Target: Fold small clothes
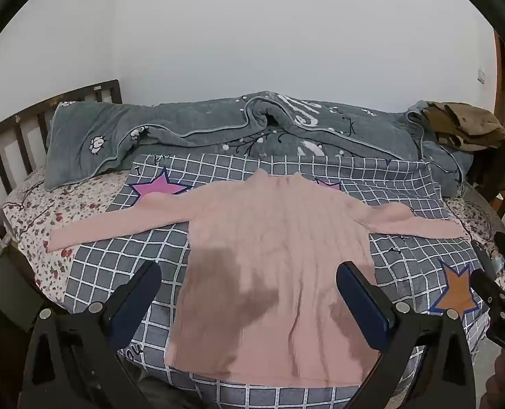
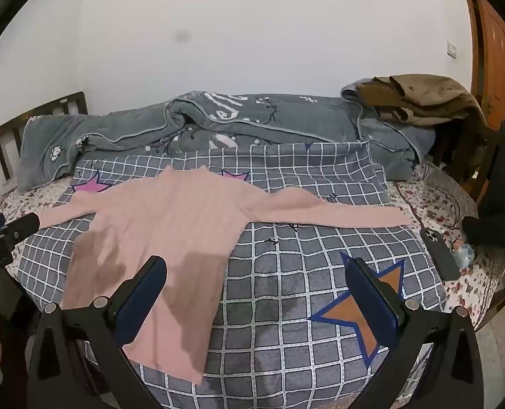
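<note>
Nearest, left gripper [image 1: 249, 283] spread wide, empty, above hem of pink sweater [image 1: 272, 255], right gripper [image 2: 255, 281] likewise wide, empty, over checked blanket [image 2: 286, 289], sweater flat with sleeves outstretched, grey quilt [image 1: 218, 126] bunched beyond, brown jacket [image 2: 419, 99] far right.

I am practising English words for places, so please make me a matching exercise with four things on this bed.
Things:
1. pink ribbed sweater
2. brown crumpled jacket
3. black smartphone
4. orange star print

Places:
a. right edge of the bed, on the floral sheet
b. spread flat on the checked blanket
c. far right corner
d. printed on the checked blanket, near right

Pairs: 1-b, 2-c, 3-a, 4-d
</note>
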A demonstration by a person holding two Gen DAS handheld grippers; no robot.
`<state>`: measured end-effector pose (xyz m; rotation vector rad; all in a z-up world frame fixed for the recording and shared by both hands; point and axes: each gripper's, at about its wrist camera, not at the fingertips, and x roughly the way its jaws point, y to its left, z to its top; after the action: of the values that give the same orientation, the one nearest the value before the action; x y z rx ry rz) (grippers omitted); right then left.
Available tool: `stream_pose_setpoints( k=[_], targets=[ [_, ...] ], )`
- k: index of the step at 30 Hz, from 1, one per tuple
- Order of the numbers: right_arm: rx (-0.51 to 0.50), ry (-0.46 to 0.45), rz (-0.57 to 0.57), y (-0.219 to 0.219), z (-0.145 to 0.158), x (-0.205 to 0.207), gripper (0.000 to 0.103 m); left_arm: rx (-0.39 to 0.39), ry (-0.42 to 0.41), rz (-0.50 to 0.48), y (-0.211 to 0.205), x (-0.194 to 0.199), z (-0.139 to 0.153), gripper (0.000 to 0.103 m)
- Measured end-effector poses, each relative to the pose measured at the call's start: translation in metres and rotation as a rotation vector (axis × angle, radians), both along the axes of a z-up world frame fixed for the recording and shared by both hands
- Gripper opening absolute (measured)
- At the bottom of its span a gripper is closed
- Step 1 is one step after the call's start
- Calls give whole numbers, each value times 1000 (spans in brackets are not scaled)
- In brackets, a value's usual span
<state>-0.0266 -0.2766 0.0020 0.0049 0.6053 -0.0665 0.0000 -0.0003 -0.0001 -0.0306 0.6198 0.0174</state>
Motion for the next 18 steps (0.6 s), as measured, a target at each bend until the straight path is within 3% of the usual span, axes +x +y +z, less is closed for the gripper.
stream_pose_setpoints(
  k=[18],
  targets=[
    [16, -10, 2, 5, 9, -5, 103, -1, -39, -9, -3, -4, 14, 103]
  ],
)
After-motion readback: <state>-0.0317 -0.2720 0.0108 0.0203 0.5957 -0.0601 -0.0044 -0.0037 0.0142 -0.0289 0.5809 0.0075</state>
